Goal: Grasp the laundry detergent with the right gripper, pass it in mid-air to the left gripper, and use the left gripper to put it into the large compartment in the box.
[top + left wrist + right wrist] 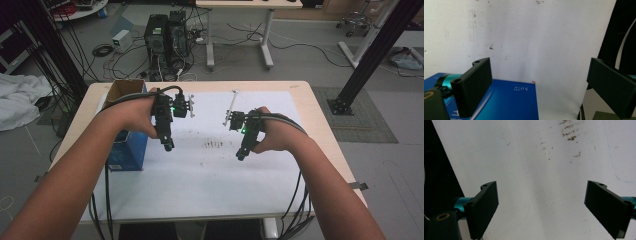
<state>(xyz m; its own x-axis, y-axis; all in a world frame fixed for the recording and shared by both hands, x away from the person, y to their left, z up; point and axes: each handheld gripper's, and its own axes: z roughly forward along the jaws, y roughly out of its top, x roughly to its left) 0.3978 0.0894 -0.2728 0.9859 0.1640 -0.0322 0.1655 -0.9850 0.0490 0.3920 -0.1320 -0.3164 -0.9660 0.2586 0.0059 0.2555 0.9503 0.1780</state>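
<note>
Blue box [127, 150] upright, long axis vertical, beside left gripper [168, 145], jaws apart

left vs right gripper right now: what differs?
The left gripper is beside the blue box at the table's left edge; the right gripper is over bare white sheet. Below the left gripper's jaws lies the box's blue face; below the right gripper's, a patch of brown specks. Shared: both have jaws wide apart with nothing between them.
</note>
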